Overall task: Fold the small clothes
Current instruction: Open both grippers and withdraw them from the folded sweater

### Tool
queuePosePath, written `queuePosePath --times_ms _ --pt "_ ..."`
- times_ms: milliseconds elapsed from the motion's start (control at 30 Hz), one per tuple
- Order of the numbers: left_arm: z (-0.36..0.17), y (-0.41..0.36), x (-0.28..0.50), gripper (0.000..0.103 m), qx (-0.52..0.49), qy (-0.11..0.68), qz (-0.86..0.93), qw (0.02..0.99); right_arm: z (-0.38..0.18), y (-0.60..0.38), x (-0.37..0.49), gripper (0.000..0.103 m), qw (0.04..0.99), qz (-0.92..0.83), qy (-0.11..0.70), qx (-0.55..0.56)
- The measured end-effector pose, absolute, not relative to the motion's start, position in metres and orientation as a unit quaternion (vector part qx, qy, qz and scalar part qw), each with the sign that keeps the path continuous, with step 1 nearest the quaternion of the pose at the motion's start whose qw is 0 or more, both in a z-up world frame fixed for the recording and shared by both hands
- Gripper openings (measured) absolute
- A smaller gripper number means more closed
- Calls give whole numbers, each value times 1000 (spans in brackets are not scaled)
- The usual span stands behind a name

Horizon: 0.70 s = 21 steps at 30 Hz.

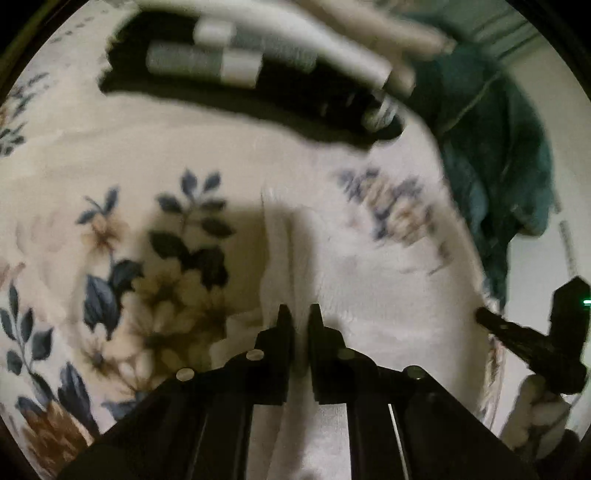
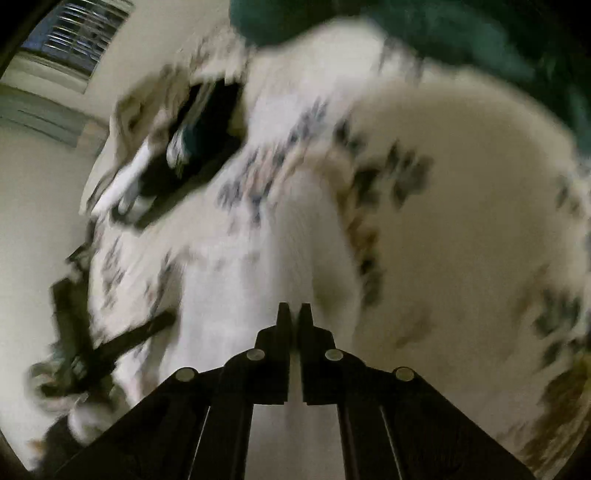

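Where the left wrist view is sharp, a floral blanket [image 1: 110,258] is seen spread over the bed, with open fabric stretching from the left edge toward the middle. A white cloth [image 1: 295,266] is pinched between the nearly closed fingers of the left gripper [image 1: 298,314] and runs forward from them in a raised fold. Above, a black garment [image 1: 229,99] lies on the blanket with rolled socks [image 1: 199,62] on it, its near edge well apart from the gripper. Farther right, a dark green cloth [image 1: 491,147] is heaped at the blanket's edge, and the right gripper [image 1: 491,323] is seen from the side near the white cloth's frayed right border.

In the right wrist view, heavily blurred, a window [image 2: 74,33] and bare wall are shown at the left, which the other view lacks. The left gripper [image 2: 147,328] appears low on the left. The right gripper [image 2: 294,314] is nearly closed on the white cloth [image 2: 266,240]; the blanket [image 2: 461,221] fills the right side.
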<state>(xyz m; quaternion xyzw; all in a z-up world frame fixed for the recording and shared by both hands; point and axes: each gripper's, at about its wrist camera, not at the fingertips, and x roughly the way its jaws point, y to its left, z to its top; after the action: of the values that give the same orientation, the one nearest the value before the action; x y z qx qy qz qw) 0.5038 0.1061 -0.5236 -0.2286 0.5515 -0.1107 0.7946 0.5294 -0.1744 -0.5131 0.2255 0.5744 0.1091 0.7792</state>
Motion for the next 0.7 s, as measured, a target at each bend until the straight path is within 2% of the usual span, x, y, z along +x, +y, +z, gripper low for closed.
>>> queuePosePath --times_ms 100,200,267,367,400,433,500,533,567,700 --pt "-517 129 500 6 -256 541 -94 796 -493 -176 532 3 807 98 549 197" --pt "-545 148 512 6 -269 576 -68 769 -486 -176 541 3 816 83 544 176" --pt "-565 153 521 6 -289 607 -72 737 -506 -177 556 3 797 52 574 179" --pt "-556 163 522 11 -339 609 -96 711 -550 -175 575 4 728 24 656 195" --pt "-548 163 519 24 -340 607 -103 711 -553 -177 576 5 714 25 666 215" --pt "-536 164 512 42 -338 599 -107 718 -550 -181 576 7 705 38 667 239" --pt "-513 166 487 61 -328 579 -107 739 -535 -193 566 37 698 67 660 271" --pt "-509 163 478 61 -320 578 -104 744 -530 -200 560 61 699 75 654 279" --pt "-507 161 465 61 -312 585 -102 742 -523 -213 545 64 702 79 643 296" --pt "-525 147 424 61 -318 613 -111 714 -527 -247 483 65 670 92 642 362"
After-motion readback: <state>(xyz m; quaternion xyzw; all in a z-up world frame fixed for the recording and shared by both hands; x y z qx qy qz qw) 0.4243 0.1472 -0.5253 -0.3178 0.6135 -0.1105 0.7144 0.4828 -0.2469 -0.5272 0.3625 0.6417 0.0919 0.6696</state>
